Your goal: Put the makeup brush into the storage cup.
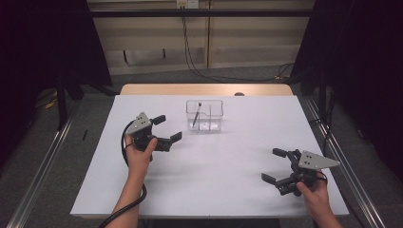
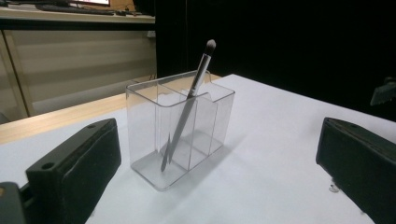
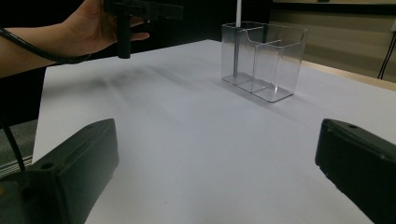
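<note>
Resting low at about 4 o'clock on the white table [image 1: 214,180], the right gripper [image 1: 276,165] sits nearest the person, held by the right hand [image 1: 314,194]. Jaws spread wide, nothing between them; in the right gripper view both black jaws stand far apart over bare tabletop.

Left gripper [image 1: 168,128] at roughly 9 o'clock of the table's middle, gripped by the left hand [image 1: 140,154], its cable looping down along the forearm. Jaws gaping wide here too, holding nothing. They point toward 2 o'clock, at the container. The left gripper view frames the container between the two jaws, apart from both.

Clear plastic organizer [image 1: 205,116] farther on, at 12 o'clock from the table's middle, standing upright on the white surface, well apart from the right gripper and near the left. Divided into compartments by clear partitions.

Makeup brush [image 2: 189,105] stands inside the organizer, in its left compartment as the high view shows it. Tilted, handle end down on the floor of the compartment, bristle tip [image 2: 210,45] up and clear of the rim, shaft leaning on the top edge.

Beyond the white top, a strip of wooden edge [image 1: 204,89] at 12 o'clock.
</note>
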Tool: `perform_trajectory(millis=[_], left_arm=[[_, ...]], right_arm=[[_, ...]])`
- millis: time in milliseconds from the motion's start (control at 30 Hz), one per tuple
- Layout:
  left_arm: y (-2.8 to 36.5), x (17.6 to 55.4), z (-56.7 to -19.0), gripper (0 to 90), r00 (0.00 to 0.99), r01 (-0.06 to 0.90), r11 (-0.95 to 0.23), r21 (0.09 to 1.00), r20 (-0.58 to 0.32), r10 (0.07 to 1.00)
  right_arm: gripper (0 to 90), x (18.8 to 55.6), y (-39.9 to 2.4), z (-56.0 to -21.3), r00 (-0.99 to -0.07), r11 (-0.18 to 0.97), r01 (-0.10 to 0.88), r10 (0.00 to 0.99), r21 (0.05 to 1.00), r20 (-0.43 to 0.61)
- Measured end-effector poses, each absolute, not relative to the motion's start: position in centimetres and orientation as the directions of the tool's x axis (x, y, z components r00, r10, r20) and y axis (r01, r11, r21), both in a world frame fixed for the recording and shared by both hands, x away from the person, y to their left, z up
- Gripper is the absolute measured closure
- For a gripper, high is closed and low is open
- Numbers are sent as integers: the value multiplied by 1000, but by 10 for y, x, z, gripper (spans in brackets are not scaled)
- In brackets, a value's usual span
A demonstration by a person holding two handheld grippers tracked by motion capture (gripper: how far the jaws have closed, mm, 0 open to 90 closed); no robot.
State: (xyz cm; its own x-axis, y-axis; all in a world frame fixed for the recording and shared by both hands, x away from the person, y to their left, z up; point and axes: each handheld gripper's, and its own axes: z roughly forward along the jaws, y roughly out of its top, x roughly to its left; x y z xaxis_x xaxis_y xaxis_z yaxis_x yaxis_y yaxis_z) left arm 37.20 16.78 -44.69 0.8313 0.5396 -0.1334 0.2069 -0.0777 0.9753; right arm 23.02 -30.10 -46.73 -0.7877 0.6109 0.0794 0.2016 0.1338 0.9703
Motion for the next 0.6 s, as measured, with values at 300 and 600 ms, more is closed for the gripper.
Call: perform_trajectory(millis=[300,600], left_arm=[[171,366,-447,0,832,209,-83,974,-133,539],[174,358,-447,0,834,205,-102,974,-119,538]], right_arm=[[0,230,-302,-467,-786,132,201,613,971,80],[0,230,-303,-466,-784,126,197,615,972,79]])
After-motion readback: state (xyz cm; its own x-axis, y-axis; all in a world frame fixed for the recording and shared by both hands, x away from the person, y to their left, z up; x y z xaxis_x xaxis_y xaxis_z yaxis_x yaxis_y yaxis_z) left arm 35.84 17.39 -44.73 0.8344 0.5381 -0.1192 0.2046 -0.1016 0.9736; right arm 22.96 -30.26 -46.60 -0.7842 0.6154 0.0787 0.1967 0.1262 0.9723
